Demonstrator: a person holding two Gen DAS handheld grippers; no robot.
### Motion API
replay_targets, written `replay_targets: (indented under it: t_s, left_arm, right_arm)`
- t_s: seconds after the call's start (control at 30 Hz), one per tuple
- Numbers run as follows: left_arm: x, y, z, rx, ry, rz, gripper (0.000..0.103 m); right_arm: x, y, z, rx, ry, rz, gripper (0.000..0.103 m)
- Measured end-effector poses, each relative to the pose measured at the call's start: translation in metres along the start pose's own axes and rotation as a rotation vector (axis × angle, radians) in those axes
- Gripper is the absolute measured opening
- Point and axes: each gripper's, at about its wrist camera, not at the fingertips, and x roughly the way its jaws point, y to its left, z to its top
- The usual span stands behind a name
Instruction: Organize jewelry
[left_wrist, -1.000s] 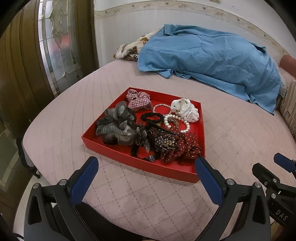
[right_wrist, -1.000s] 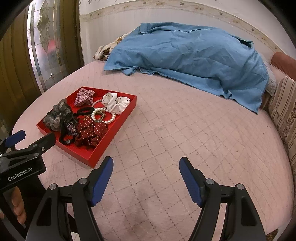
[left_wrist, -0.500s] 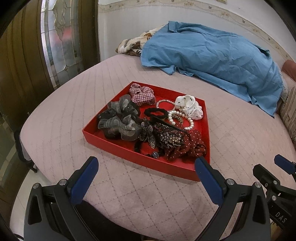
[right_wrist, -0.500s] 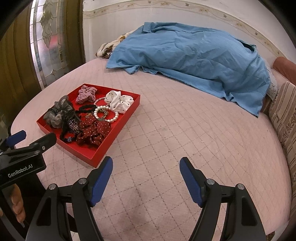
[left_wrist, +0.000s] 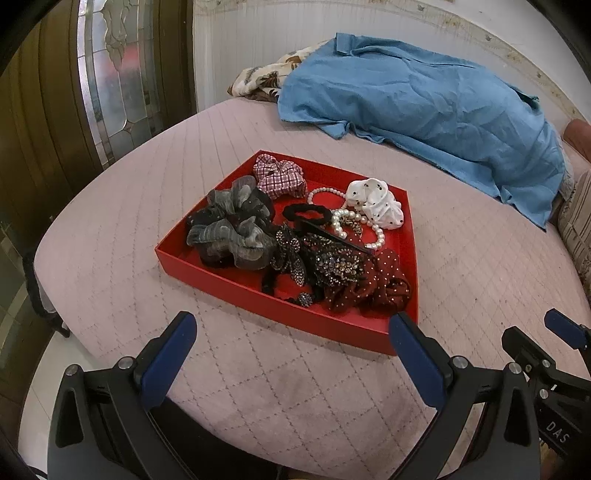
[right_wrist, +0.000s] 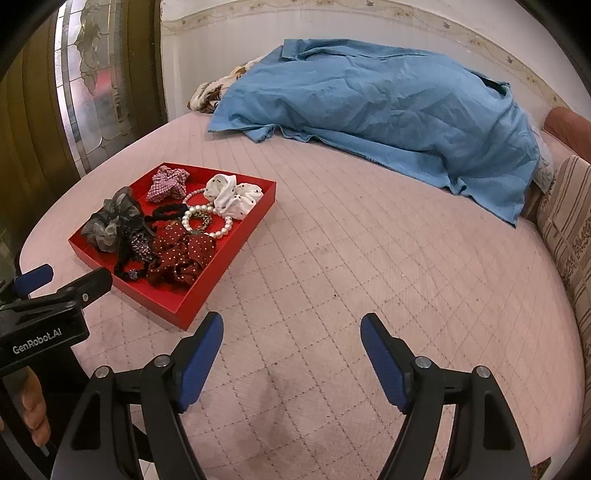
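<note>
A red tray (left_wrist: 295, 308) (right_wrist: 147, 297) lies on the pink quilted bed. It holds a grey scrunchie (left_wrist: 232, 229), a plaid scrunchie (left_wrist: 280, 177), a white dotted scrunchie (left_wrist: 376, 203) (right_wrist: 232, 195), pearl bracelets (left_wrist: 375, 236) (right_wrist: 221, 230), a black hair tie (left_wrist: 306, 214), a beaded bow clip (left_wrist: 328, 264) and a dark red dotted scrunchie (left_wrist: 373, 290) (right_wrist: 181, 254). My left gripper (left_wrist: 291, 328) (right_wrist: 55, 286) hovers open just short of the tray's near wall, holding nothing. My right gripper (right_wrist: 291, 325) (left_wrist: 554, 332) is open over bare quilt, to the right of the tray.
A crumpled blue sheet (right_wrist: 369, 110) (left_wrist: 424, 110) covers the far side of the bed, with a floral cloth (left_wrist: 258, 81) beside it. Striped cushions (right_wrist: 569, 221) line the right. A wooden door with leaded glass (left_wrist: 103, 74) stands left, past the bed's edge. A hand (right_wrist: 35, 417) grips the left tool.
The left wrist view has drifted a little, so the tray sits slightly higher in it. Both grippers stay open and nothing in the tray has moved.
</note>
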Motion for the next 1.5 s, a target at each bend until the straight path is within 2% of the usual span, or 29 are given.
replay_targets:
  t_s: [1.0, 1.5]
  left_arm:
    - [0.012, -0.003, -0.003, -0.001, 0.051, -0.011, 0.103]
    - [0.005, 0.001, 0.005, -0.019, 0.036, 0.026, 0.103]
  right_arm:
    - [0.011, 0.002, -0.004, -0.001, 0.024, 0.003, 0.082]
    - [0.009, 0.002, -0.006, -0.003, 0.017, 0.036, 0.083]
